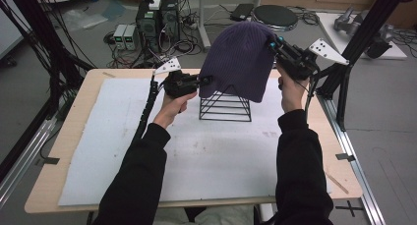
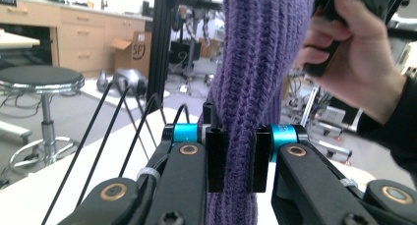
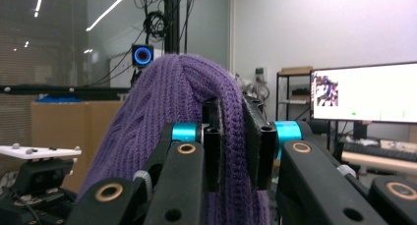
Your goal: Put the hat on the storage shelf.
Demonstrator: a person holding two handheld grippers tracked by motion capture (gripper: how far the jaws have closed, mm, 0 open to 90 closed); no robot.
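Here the purple knit beanie [image 1: 238,60] hangs at upper centre of the high view, draped over the black wire rack [image 1: 225,107] on the bench [image 1: 74,136]. The left tool [image 1: 205,80] is clamped on the hat's lower left edge, the right tool [image 1: 272,42] on its upper right side. By my reading, both grips are made and the hat is partly over the rack; settling or lifting it remains. The rack's top is hidden under the knit, so contact there is unclear.
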